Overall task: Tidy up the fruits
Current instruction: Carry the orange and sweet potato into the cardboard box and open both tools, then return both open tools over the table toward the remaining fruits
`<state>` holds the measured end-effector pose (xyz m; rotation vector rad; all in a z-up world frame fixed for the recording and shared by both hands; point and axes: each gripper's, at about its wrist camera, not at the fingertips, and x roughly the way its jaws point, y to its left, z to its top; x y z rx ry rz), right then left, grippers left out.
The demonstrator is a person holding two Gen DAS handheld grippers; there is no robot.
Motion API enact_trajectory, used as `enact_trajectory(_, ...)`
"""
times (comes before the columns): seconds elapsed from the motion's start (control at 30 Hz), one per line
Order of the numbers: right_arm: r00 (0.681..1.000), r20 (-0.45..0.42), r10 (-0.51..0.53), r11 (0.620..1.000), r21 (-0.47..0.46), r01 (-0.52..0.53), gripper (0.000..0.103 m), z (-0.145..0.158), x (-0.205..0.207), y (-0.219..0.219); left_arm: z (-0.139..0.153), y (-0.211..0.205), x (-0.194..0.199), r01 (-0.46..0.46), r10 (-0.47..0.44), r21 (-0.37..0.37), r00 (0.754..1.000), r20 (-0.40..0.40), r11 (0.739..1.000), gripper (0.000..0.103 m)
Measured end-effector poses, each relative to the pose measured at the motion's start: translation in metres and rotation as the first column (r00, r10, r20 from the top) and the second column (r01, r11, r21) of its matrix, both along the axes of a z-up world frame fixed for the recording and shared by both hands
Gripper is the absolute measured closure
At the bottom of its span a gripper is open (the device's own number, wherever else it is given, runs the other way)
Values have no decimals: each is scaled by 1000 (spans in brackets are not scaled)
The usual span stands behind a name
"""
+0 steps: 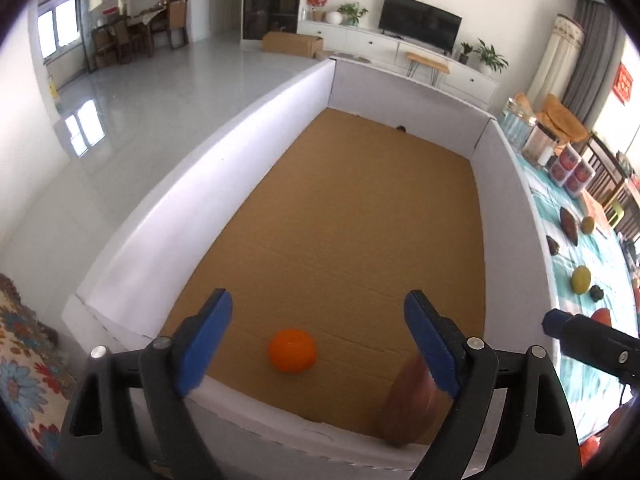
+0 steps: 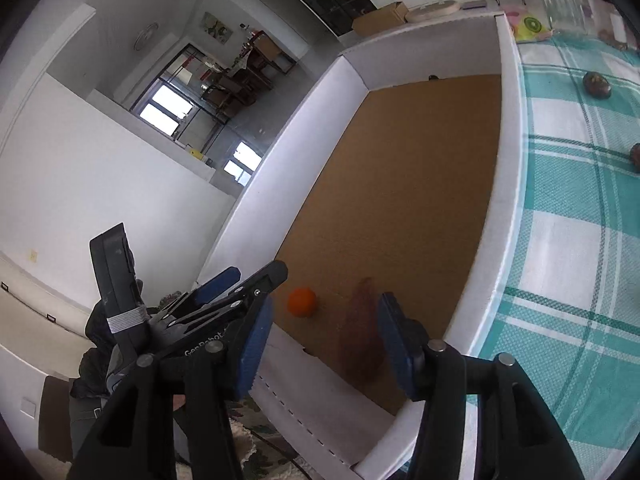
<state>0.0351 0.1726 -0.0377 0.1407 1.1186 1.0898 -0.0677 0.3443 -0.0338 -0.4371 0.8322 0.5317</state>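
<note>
Hovering both claws over the near end of the white-walled box [image 1: 168, 216]: left claw [image 1: 318, 344] spread wide and gripping nothing, right claw [image 2: 320, 344] likewise apart and empty. Orange fruit [image 1: 292, 351] sits on the cardboard floor near the front wall; a reddish-brown fruit [image 2: 362, 332] shows as a motion-blurred smear just beside my right claw's inner finger, so I judge it's loose and dropping or rolling, not held. Risks: it lands hard and bounces, or rolls into the orange and knocks it along the floor; nothing in there stops a round fruit. The two claws are close together, the left one's tip right beside my right finger [image 2: 256, 344], so a careless pull-back could clash them or clip the front wall's rim. More fruit waits well apart on the checked worktop [image 2: 568, 240] to the right: a yellow-green one [image 1: 581, 279], dark ones [image 2: 597, 85]. Reaching across means clearing the box's right wall; catching it could shift the whole box.
</note>
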Motion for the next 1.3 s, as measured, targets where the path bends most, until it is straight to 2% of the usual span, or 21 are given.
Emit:
enact_trajectory(0.13,984,134,-115,993,7,115,22,12,0,-62,9,-31,9,84,-80,-41,993,84,996,14)
enact_trajectory(0.2,954,220,-203,977,-24,214,14,11,0,-101,15,-60,18,172,-166,-42,979,119,984,14)
enact_trajectory(0.23,933,264,-246,962,-52,269,13,8,-1,-121,18,-77,23,224,-217,-42,967,133,974,14)
enact_trajectory(0.33,846,369,-385,875,-145,461,13,-7,-1,-181,24,-133,44,398,-386,-47,908,163,916,11)
enact_trajectory(0.4,792,383,-475,800,-189,570,13,-22,6,-221,22,-171,58,501,-487,-59,859,161,864,11)
enact_trajectory(0.5,707,382,-596,693,-202,693,13,-36,12,-276,6,-224,77,627,-616,-91,778,128,774,10)
enact_trajectory(0.6,678,328,-658,649,-209,731,13,-49,15,-316,-18,-264,93,685,-682,-81,728,66,724,10)
enact_trajectory(0.67,679,290,-675,653,-196,732,13,-52,13,-326,-35,-285,99,702,-701,-45,712,27,711,10)
enact_trajectory(0.77,685,308,-661,658,-202,726,13,-55,16,-321,-56,-291,110,691,-691,-5,722,-33,722,10)
enact_trajectory(0.9,709,305,-636,646,-293,705,13,-73,25,-305,-71,-284,122,652,-649,34,758,-69,758,10)
enact_trajectory(0.97,710,298,-638,633,-322,704,13,-80,29,-305,-75,-278,124,633,-629,38,774,-75,773,10)
enact_trajectory(1.03,706,311,-636,629,-321,708,12,-81,30,-304,-78,-278,124,624,-620,62,781,-75,779,10)
enact_trajectory(1.1,704,322,-633,625,-323,711,11,-81,30,-303,-80,-280,123,629,-624,86,777,-81,772,9)
enact_trajectory(1.17,689,331,-644,611,-320,725,11,-79,29,-305,-83,-283,121,630,-624,112,777,-82,769,6)
enact_trajectory(1.3,626,330,-707,562,-277,780,11,-74,25,-322,-83,-280,123,623,-619,108,782,-75,775,3)
